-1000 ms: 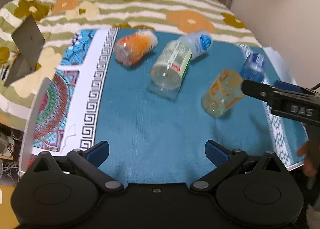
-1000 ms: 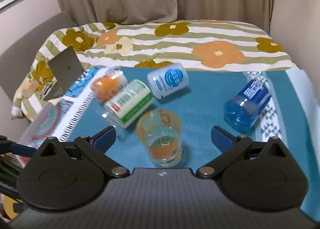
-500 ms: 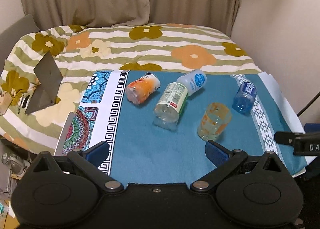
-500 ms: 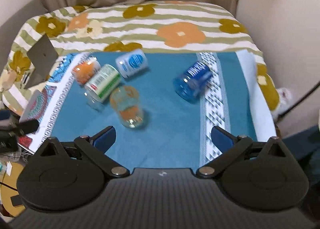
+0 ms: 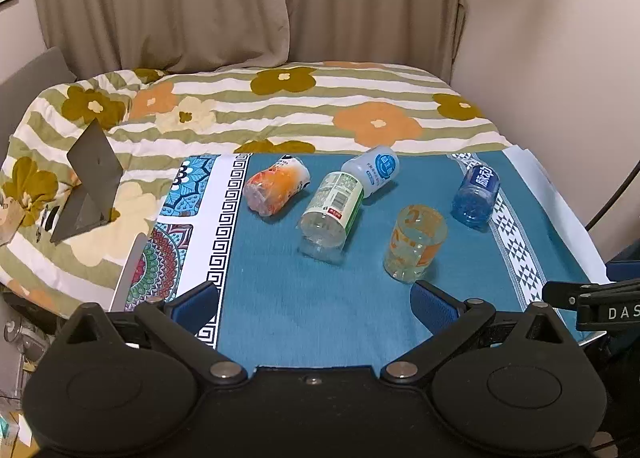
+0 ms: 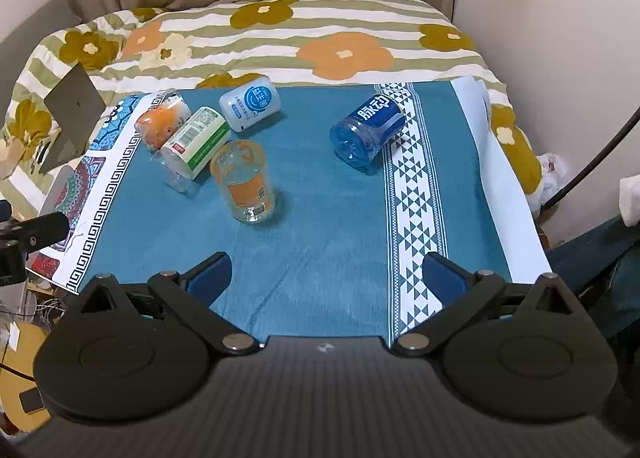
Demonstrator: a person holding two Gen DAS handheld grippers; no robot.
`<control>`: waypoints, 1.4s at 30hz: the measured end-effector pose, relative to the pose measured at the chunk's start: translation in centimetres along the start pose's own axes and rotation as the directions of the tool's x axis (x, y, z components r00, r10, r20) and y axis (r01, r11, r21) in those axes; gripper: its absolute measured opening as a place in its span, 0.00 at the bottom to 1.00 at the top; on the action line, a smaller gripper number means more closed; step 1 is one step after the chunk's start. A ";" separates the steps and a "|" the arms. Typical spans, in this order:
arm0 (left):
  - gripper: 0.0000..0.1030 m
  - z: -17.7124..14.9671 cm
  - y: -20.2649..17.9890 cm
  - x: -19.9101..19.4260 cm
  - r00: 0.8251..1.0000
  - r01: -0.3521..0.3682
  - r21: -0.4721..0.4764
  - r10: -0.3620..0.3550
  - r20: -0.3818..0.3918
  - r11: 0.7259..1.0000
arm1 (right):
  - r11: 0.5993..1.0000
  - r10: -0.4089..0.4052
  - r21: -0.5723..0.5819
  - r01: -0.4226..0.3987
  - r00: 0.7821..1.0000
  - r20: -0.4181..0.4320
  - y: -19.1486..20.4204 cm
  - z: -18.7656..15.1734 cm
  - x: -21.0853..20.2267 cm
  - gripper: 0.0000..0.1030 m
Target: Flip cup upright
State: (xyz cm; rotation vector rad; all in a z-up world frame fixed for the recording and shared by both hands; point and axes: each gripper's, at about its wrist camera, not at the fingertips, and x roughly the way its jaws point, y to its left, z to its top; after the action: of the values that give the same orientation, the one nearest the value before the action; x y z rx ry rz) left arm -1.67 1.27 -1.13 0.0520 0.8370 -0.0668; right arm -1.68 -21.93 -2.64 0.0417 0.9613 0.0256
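Observation:
A clear cup with orange print (image 5: 414,244) (image 6: 244,182) stands upright on the teal cloth (image 5: 320,310) (image 6: 320,218). My left gripper (image 5: 316,306) is open and empty, held back near the cloth's front edge, below and left of the cup. My right gripper (image 6: 326,278) is open and empty, also held back, with the cup ahead and to its left. Part of the right gripper (image 5: 592,300) shows at the right edge of the left wrist view, and part of the left gripper (image 6: 32,234) at the left edge of the right wrist view.
Several cut bottles lie on their sides: orange (image 5: 276,188) (image 6: 162,124), green-labelled (image 5: 332,210) (image 6: 196,142), white-blue (image 5: 374,170) (image 6: 250,102), blue (image 5: 476,194) (image 6: 368,130). A flowered quilt (image 5: 280,110) lies behind. A grey stand (image 5: 90,182) sits left. A wall rises on the right.
Both grippers have pulled back and up from the cup, so the whole cloth and bed show. The cup stands upright where it was left.

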 end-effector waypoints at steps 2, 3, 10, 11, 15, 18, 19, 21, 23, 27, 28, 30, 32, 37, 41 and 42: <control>1.00 0.0 -0.1 -0.1 1.000 -0.003 0.002 0.003 0.003 1.000 | 1.000 0.000 -0.002 0.000 1.000 0.003 0.0 0.0 -0.1 1.00; 1.00 -0.1 0.0 -0.1 1.000 -0.003 0.002 0.003 0.003 1.000 | 1.000 -0.001 -0.003 0.001 1.000 0.004 0.0 0.0 -0.2 1.00; 1.00 0.0 0.1 -0.2 1.000 -0.002 0.000 0.002 0.008 1.000 | 1.000 0.001 -0.003 -0.001 1.000 0.010 0.1 0.2 -0.3 1.00; 1.00 -0.1 0.1 -0.3 1.000 -0.002 -0.001 0.002 0.009 1.000 | 1.000 0.001 -0.003 -0.001 1.000 0.011 0.0 0.2 -0.4 1.00; 1.00 0.0 0.0 -0.3 1.000 -0.002 0.000 0.002 0.010 1.000 | 1.000 0.000 -0.001 0.000 1.000 0.010 0.0 0.2 -0.4 1.00; 1.00 0.0 0.0 -0.3 1.000 -0.003 0.000 0.003 0.008 1.000 | 1.000 -0.001 0.000 0.001 1.000 0.010 -0.1 0.3 -0.4 1.00; 1.00 0.0 0.0 -0.3 1.000 -0.003 0.000 0.003 0.009 1.000 | 1.000 -0.001 0.000 0.001 1.000 0.009 -0.1 0.3 -0.4 1.00; 1.00 0.0 0.0 -0.2 1.000 -0.003 0.002 0.003 0.009 1.000 | 1.000 -0.001 0.000 0.001 1.000 0.008 -0.1 0.3 -0.4 1.00; 1.00 0.1 0.0 -0.2 1.000 -0.004 0.005 0.004 0.011 1.000 | 1.000 -0.001 0.001 0.001 1.000 0.008 -0.1 0.3 -0.3 1.00; 1.00 0.2 -0.1 -0.3 1.000 -0.006 0.008 0.006 0.015 1.000 | 1.000 -0.002 0.000 0.002 1.000 0.008 -0.1 0.3 -0.3 1.00; 1.00 0.2 -0.1 -0.3 1.000 -0.006 0.008 0.006 0.015 1.000 | 1.000 -0.001 0.000 0.001 1.000 0.008 -0.1 0.3 -0.3 1.00; 1.00 0.3 -0.1 -0.3 1.000 -0.007 0.008 0.006 0.015 1.000 | 1.000 -0.001 0.000 0.001 1.000 0.008 -0.1 0.3 -0.3 1.00; 1.00 0.4 -0.1 -0.3 1.000 -0.008 0.010 0.008 0.015 1.000 | 1.000 -0.001 0.000 0.001 1.000 0.008 -0.1 0.4 -0.4 1.00; 1.00 0.5 0.0 -0.3 1.000 -0.010 0.011 0.010 0.017 1.000 | 1.000 0.000 0.000 0.000 1.000 0.008 -0.1 0.4 -0.4 1.00; 1.00 0.6 0.1 -0.3 1.000 -0.012 0.011 0.012 0.020 1.000 | 1.000 -0.003 0.000 0.003 1.000 0.009 -0.1 0.4 -0.4 1.00; 1.00 0.6 0.1 -0.4 1.000 -0.013 0.011 0.012 0.021 1.000 | 1.000 -0.004 0.000 0.003 1.000 0.009 -0.1 0.4 -0.4 1.00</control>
State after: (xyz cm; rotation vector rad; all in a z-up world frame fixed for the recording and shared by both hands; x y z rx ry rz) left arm -1.45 1.36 -0.44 0.0673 0.8152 -0.0602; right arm -1.55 -22.02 -2.06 0.0405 0.9528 0.0220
